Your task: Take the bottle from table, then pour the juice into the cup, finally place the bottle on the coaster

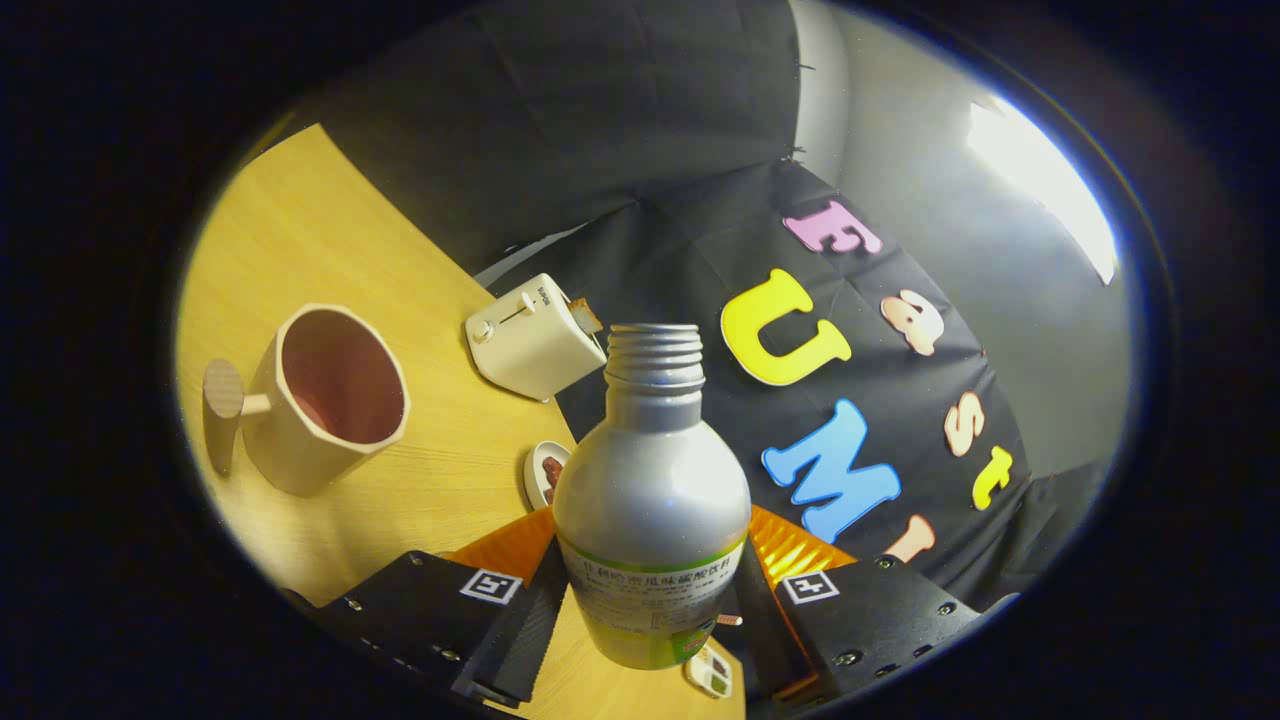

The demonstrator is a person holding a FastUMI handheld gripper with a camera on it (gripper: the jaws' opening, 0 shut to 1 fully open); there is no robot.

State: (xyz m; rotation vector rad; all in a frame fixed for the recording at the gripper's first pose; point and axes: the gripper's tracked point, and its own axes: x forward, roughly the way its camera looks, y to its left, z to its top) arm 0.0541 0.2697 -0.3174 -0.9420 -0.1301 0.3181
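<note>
A silver bottle (651,480) with an open threaded neck and a green-edged label sits between my two black fingers (500,620), both pressing on its lower body. My gripper (650,610) is shut on it and holds it above the wooden table (330,230), with the whole view tilted. A beige cup (325,400) with a round-knob handle and a pinkish inside stands on the table to the left of the bottle, its mouth open toward me. A small round white coaster (545,472) with a brown picture lies on the table just beside the bottle's shoulder, partly hidden by it.
A cream toaster (533,338) with a slice of bread in it stands at the table's far edge beyond the bottle. A small white item (710,672) lies on the table under the bottle. The black cloth wall rises behind the table.
</note>
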